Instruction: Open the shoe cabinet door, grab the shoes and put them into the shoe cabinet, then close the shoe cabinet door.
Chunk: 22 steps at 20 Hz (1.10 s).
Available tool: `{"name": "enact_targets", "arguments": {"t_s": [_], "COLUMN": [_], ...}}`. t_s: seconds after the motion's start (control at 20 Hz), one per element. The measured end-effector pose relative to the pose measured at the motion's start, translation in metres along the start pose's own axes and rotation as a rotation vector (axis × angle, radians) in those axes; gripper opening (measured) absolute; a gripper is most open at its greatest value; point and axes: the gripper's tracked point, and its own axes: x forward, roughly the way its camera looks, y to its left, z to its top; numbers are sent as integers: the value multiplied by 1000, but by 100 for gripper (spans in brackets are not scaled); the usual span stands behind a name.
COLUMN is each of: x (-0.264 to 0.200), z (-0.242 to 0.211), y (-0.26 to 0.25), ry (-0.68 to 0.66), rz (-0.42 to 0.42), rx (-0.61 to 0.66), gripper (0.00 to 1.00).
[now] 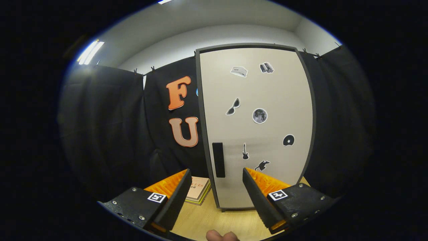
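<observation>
the gripper [216, 187] has its fingers spread wide with nothing between them, just short of the shut shoe cabinet door [257, 130], whose dark handle [218, 159] sits at its left edge, books [199, 190] lying to the left.

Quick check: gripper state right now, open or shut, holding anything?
Gripper: open, holding nothing; its fingers point at the closed shoe cabinet door, near the black handle.

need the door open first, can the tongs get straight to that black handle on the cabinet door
Probably yes. The tongs are open, and the black handle on the shut cabinet door lies just ahead between the fingers, nothing in between. The book sits lower, beside the cabinet.
</observation>
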Motion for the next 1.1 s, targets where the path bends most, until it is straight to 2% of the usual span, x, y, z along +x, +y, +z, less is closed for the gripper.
{"name": "enact_targets", "arguments": {"t_s": [0.35, 0.6, 0.75, 1.1], "x": [-84, -133, -152, -180], "z": [21, 17, 20, 29], "y": [-24, -57, -73, -84], "ry": [-88, -103, -130, -163], "rz": [-40, -72, -104, -100], "rx": [-15, 7, 16, 15], "gripper": [96, 95, 95, 95]}}
